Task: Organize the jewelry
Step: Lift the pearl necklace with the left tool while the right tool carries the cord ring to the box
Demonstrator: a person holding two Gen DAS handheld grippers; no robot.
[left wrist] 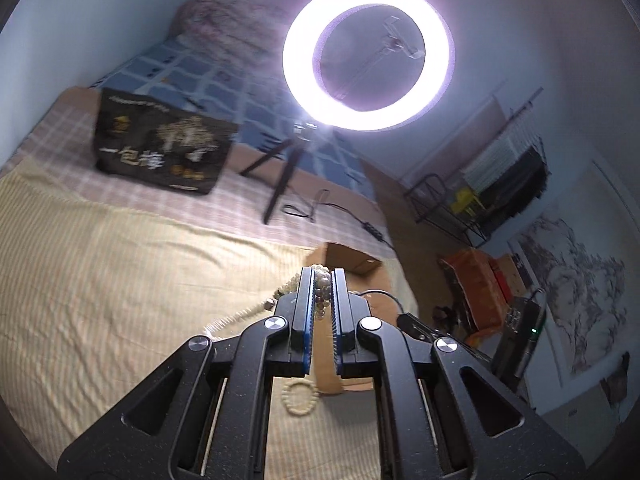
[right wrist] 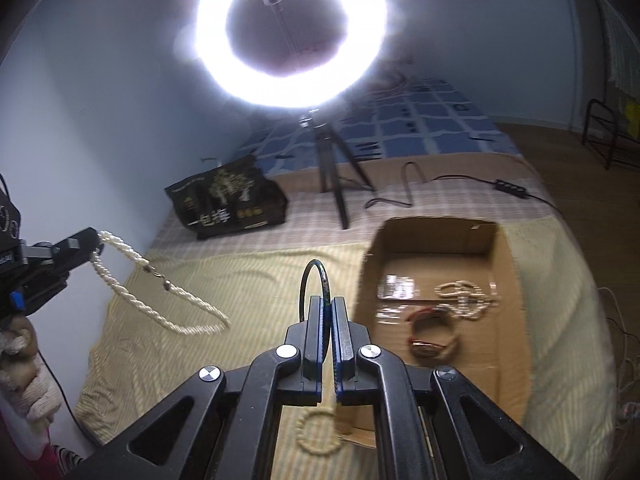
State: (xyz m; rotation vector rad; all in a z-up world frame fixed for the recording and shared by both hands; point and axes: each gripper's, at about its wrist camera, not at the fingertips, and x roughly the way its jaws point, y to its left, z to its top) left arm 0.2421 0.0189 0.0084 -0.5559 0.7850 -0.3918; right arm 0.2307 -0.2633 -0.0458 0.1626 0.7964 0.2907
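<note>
My left gripper is shut on a twisted pearl necklace; in the right wrist view the left gripper holds that necklace dangling above the bed. My right gripper is shut on a thin dark bangle, left of the cardboard box. Inside the box lie a pearl strand and a reddish-brown bracelet. A small cream bead bracelet lies on the bed by the box's near corner; it also shows in the left wrist view.
A lit ring light on a tripod stands on the bed behind the box. A black bag lies at the back left. A cable with a switch runs to the right. The wall is at left.
</note>
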